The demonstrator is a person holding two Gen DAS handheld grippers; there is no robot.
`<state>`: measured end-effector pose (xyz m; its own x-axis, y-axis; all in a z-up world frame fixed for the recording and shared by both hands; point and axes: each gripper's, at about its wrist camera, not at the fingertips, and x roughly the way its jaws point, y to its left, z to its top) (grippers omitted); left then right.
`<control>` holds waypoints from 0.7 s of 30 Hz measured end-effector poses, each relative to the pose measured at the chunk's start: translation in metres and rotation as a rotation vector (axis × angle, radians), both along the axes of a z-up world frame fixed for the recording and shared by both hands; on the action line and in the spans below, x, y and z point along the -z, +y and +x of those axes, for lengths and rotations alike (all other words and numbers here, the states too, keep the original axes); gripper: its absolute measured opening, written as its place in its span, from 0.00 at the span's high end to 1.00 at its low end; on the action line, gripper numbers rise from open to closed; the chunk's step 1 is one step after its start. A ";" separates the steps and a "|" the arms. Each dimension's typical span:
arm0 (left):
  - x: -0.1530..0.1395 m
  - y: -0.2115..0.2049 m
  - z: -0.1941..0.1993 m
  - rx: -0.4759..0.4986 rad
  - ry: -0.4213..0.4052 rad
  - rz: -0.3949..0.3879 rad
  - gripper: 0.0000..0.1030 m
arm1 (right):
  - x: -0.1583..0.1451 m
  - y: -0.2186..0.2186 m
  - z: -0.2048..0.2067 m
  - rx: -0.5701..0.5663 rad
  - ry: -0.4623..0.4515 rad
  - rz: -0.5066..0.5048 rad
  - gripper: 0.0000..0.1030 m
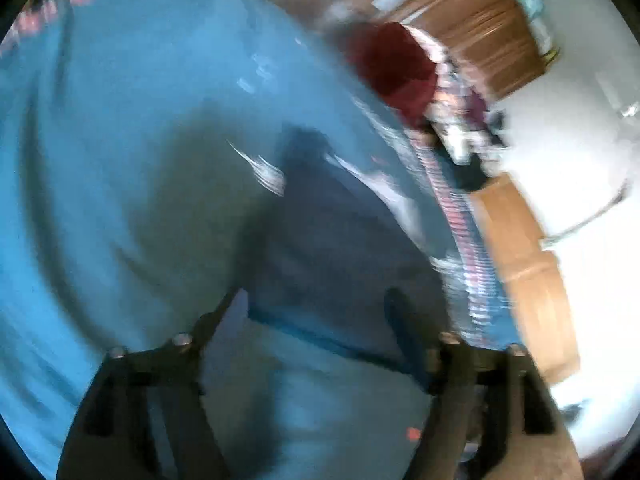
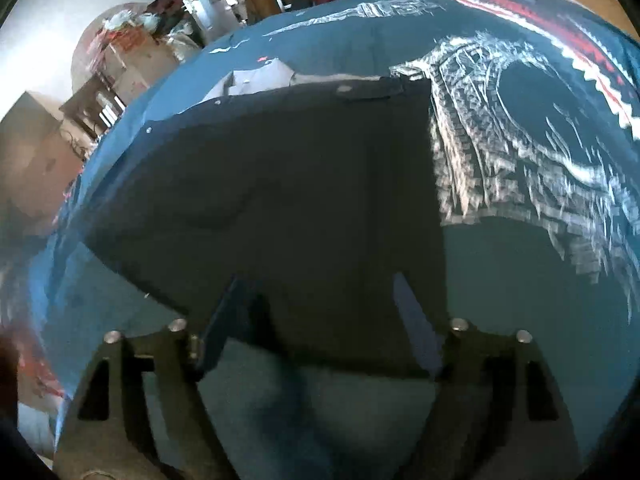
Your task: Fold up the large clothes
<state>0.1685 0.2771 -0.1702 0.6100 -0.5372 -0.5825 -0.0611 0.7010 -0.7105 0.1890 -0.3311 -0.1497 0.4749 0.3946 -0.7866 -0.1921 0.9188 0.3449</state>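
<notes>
At the bottom of the left wrist view, the left gripper (image 1: 316, 300) has its two black fingers spread wide apart, with nothing between them. Just past them lies a dark blue garment (image 1: 332, 248), in the lower middle of the frame. It rests on a big blue bedsheet (image 1: 120, 140) that fills the left and middle of the picture. This view is very blurry. Farther off, in the upper middle, sits a dark red thing (image 1: 392, 68), too blurry to name. A brown wooden piece of furniture (image 1: 472, 12) stands in the upper right, by a white wall (image 1: 580, 140).

In the right wrist view, the right gripper (image 2: 320, 300) at the bottom is wide open too, and holds nothing. The dark garment (image 2: 288, 184) lies flat in the middle of the frame, right in front of the fingers, with small round buttons along its top edge. The blue sheet (image 2: 500, 272) under it has a large white drawn pattern (image 2: 500, 128) at the right. A red and white zigzag border (image 2: 568, 40) runs along the upper right. Far away in the upper left are brown boxes (image 2: 40, 152) and a messy pile of stuff (image 2: 136, 28).

No words or labels can be read in either view.
</notes>
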 end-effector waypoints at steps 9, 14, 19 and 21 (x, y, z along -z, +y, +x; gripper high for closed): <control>0.049 -0.039 0.011 -0.121 0.032 -0.008 0.33 | 0.001 0.017 -0.010 0.018 0.034 0.042 0.23; 0.052 0.034 0.025 -0.336 0.072 0.026 0.92 | 0.004 0.022 -0.011 0.011 0.043 0.012 0.23; 0.016 0.024 -0.014 -0.260 -0.009 -0.063 0.39 | -0.001 0.018 -0.015 0.007 0.039 0.023 0.20; 0.015 -0.009 -0.018 -0.167 -0.010 -0.093 0.33 | 0.001 0.019 -0.012 0.012 0.041 0.026 0.18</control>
